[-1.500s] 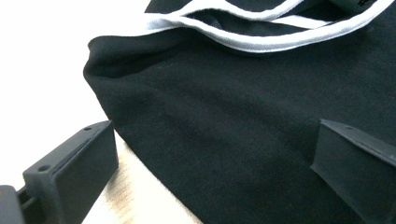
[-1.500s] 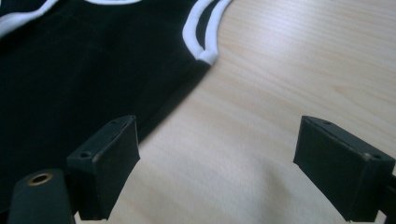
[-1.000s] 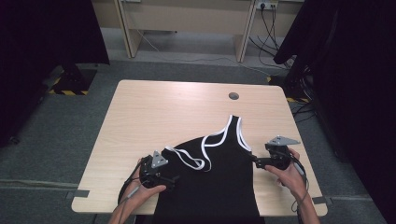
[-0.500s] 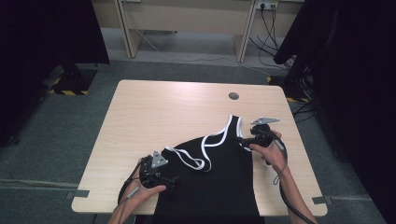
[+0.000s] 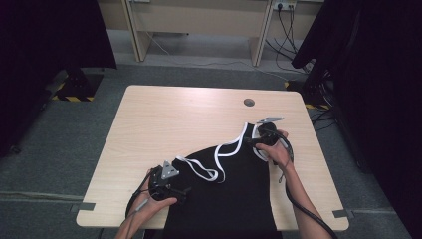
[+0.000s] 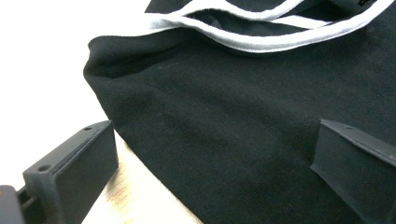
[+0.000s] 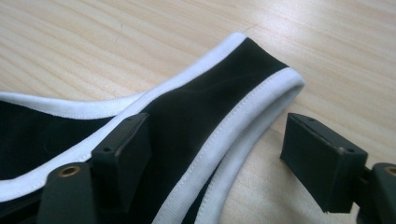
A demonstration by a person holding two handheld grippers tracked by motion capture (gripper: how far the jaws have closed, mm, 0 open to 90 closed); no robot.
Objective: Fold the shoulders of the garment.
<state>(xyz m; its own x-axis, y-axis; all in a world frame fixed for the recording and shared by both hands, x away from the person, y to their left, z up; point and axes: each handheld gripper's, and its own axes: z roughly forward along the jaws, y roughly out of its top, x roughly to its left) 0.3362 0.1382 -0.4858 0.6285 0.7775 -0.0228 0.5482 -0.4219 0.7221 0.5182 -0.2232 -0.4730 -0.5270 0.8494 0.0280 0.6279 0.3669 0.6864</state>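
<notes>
black white-trimmed tank top (image 5: 234, 184) flat on light wooden bench (image 5: 164, 119), long axis near-to-far. right gripper (image 7: 215, 158) jaws apart, straddling far strap (image 7: 219, 102); nearer hand. left gripper (image 6: 210, 158) jaws apart over near-left shoulder corner.

Both tongs (image 5: 185, 191) (image 5: 247, 141) gaping wide

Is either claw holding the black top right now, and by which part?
Neither. The right claw stands open around the black top's white-trimmed strap; the left claw stands open at its side edge.
</notes>
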